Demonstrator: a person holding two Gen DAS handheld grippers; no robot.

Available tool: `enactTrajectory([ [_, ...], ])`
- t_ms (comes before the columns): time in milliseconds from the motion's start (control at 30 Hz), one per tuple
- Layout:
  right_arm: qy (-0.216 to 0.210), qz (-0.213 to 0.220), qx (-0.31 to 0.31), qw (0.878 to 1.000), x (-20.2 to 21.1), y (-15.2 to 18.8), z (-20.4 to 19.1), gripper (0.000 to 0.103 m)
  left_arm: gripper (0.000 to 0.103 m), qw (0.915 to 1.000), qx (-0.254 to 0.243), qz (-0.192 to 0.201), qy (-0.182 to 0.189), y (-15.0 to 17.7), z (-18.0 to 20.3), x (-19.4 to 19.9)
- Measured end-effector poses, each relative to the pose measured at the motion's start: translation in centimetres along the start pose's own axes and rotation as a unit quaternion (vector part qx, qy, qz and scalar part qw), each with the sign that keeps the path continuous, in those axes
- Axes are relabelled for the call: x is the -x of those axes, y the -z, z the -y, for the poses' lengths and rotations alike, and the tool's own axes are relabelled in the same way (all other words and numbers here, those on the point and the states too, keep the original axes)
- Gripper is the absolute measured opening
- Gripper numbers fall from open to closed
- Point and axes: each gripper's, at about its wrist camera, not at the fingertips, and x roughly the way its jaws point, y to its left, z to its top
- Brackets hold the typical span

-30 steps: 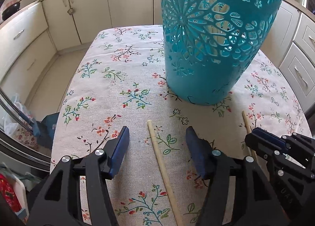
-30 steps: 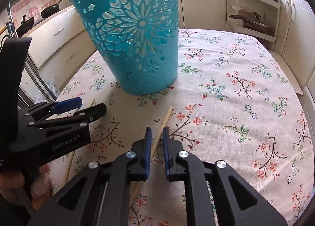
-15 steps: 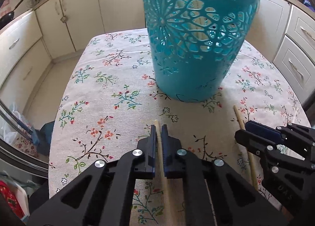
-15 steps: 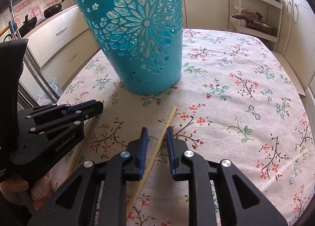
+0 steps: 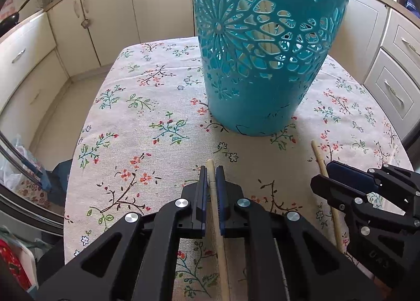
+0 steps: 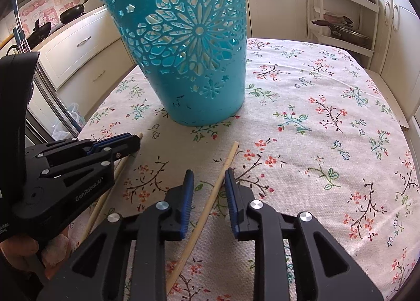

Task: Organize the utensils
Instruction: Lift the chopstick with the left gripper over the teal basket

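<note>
Tongs (image 5: 211,183) in the left hand are clamped on a chopstick (image 5: 215,204), low centre of the left wrist view; the stick runs between the blue pads toward the bottom edge, its blunt tip poking just past them. At lower right of that frame the right tongs (image 5: 338,183) appear side-on beside a second chopstick (image 5: 319,155).

Right wrist view: right tongs (image 6: 208,183) stand apart at lower centre, the second chopstick (image 6: 214,193) lying loose on the cloth between the jaws, closer to the right pad, tip pointing up-frame. The left tongs (image 6: 131,142) sit at left edge, pinching their chopstick (image 6: 110,185).

Beyond both, a teal cut-out bin (image 6: 189,52) stands upright on the floral tablecloth (image 6: 328,122), upper centre, apart from both sticks. Cream cabinets (image 5: 110,17) ring the table.
</note>
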Motion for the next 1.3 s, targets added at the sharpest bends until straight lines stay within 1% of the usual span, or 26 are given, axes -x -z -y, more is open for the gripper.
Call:
enactTrajectory([
  [267,0.000,0.000,0.000,1.000,0.0,0.0,-0.1,0.025,0.005,0.9999,-0.003,0.002,0.011,0.0,0.0,-0.1],
  [433,0.000,0.000,0.001,1.000,0.0,0.0,-0.1,0.026,0.005,0.9994,0.015,-0.004,0.032,0.0,-0.8,-0.1],
  [500,-0.001,0.000,0.003,1.000,0.0,0.0,-0.1,0.028,0.006,0.9995,0.013,-0.005,0.029,0.0,-0.7,-0.1],
  [667,0.001,-0.001,0.012,1.000,0.0,0.0,-0.5,0.032,0.007,0.9999,-0.010,-0.004,0.005,0.0,0.3,-0.1],
  [833,-0.005,0.000,0.007,1.000,0.0,0.0,-0.2,0.032,0.006,0.9997,-0.022,-0.007,0.001,-0.2,0.6,-0.1],
  [867,-0.006,0.000,0.006,1.000,0.0,0.0,-0.2,0.032,0.005,0.9997,-0.018,-0.013,0.010,-0.2,0.4,0.0],
  [933,-0.007,0.000,0.005,1.000,0.0,0.0,-0.2,0.032,0.005,0.9990,0.006,-0.024,0.037,-0.3,-0.5,0.4],
  [1000,-0.009,0.000,0.004,1.000,0.0,-0.1,0.0,0.032,0.005,0.9980,0.021,-0.023,0.055,-0.4,-1.2,1.3],
  [1033,-0.010,0.000,0.004,1.000,0.0,0.0,0.1,0.032,0.005,0.9968,0.030,-0.020,0.072,-0.7,-1.7,2.2],
  [1167,-0.012,0.000,0.005,1.000,0.0,0.1,0.1,0.033,0.005,0.9920,0.051,0.007,0.116,-2.1,-3.1,5.9],
  [1300,-0.014,0.000,0.004,1.000,0.0,0.1,0.2,0.033,0.005,0.9865,0.065,0.044,0.143,-4.6,-4.1,9.3],
])
